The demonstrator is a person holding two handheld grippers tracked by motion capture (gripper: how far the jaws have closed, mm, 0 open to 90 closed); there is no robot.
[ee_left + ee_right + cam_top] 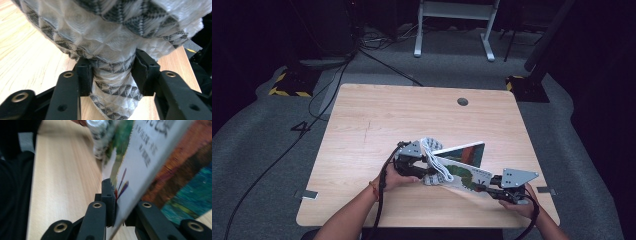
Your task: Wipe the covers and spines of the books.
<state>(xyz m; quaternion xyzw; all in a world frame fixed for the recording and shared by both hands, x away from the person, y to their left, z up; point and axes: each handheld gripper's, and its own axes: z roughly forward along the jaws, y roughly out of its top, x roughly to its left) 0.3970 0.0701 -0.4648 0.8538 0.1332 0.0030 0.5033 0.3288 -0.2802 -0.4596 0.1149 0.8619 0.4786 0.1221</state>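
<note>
Left claw (111,75) pinches a patterned cloth (110,37) bunched over the book (462,170); right claw (120,202) clamps the book's cover (140,162), lifted off the surface (377,120). Likely mid-wipe or slipping the cloth inside; next, steady the cover and draw the cloth along.

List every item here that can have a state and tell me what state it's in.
Book: front cover lifted open, tilted above the page beneath.
Patterned cloth: bunched up, pinched at its narrow part.
Left gripper: shut on the cloth.
Right gripper: shut on the book's cover edge.
</note>
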